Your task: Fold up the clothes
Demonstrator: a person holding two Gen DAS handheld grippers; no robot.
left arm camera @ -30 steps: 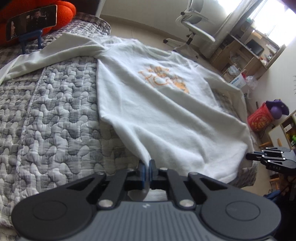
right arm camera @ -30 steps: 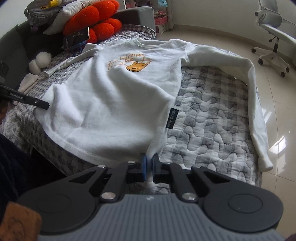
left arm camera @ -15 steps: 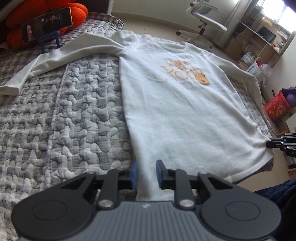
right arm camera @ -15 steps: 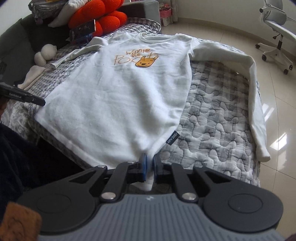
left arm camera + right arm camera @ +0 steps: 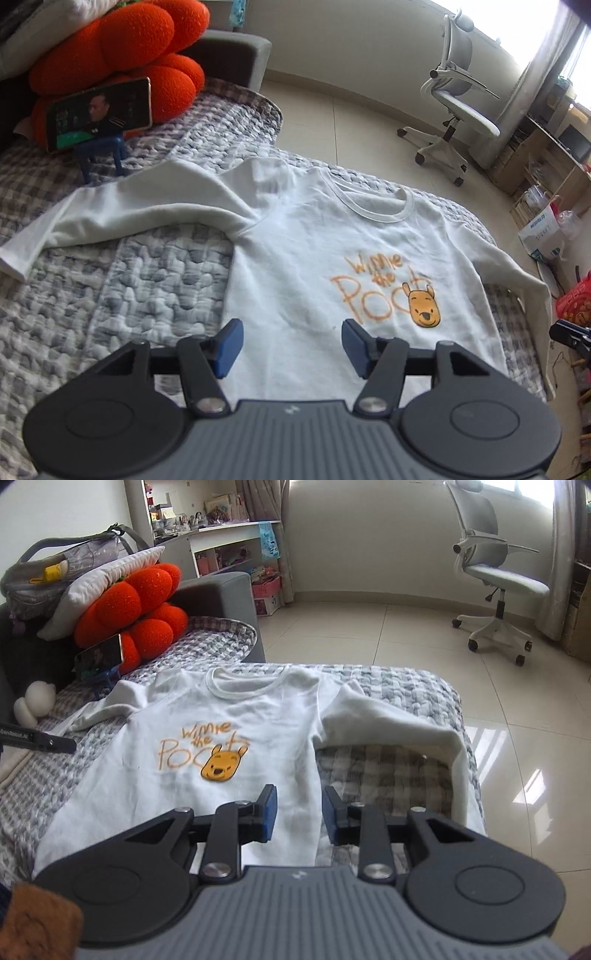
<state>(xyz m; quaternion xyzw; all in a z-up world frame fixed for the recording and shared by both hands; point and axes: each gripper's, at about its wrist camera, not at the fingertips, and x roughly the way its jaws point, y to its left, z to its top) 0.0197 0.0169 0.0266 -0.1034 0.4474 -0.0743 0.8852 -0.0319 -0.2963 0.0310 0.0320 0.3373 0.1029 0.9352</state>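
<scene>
A: Where's the sweatshirt [image 5: 303,258]?

B: Flat on the quilted bed [image 5: 122,291], front up, neck toward the far end. Orange bear print [image 5: 207,753] showing. One sleeve [image 5: 122,214] stretched out sideways across the quilt; the other sleeve [image 5: 399,723] runs along the opposite edge & bends down over the side.

A: Left gripper [image 5: 290,347]?

B: Spread wide, blue pads [image 5: 229,345] apart, nothing btwn them. It's over the lower body of the shirt; can't tell from this angle if it touches the cloth.

A: Right gripper [image 5: 299,818]?

B: Jaws parted too, less wide, empty. Sits over the shirt's side edge near the hem, w/ fabric & quilt both seen thru the gap.

A: Other stuff?

B: Phone [image 5: 99,114] on a small blue stand by the orange cushion [image 5: 133,613] at the head end. White office chair [image 5: 495,576] on the tiled floor, well apart from the bed.
</scene>
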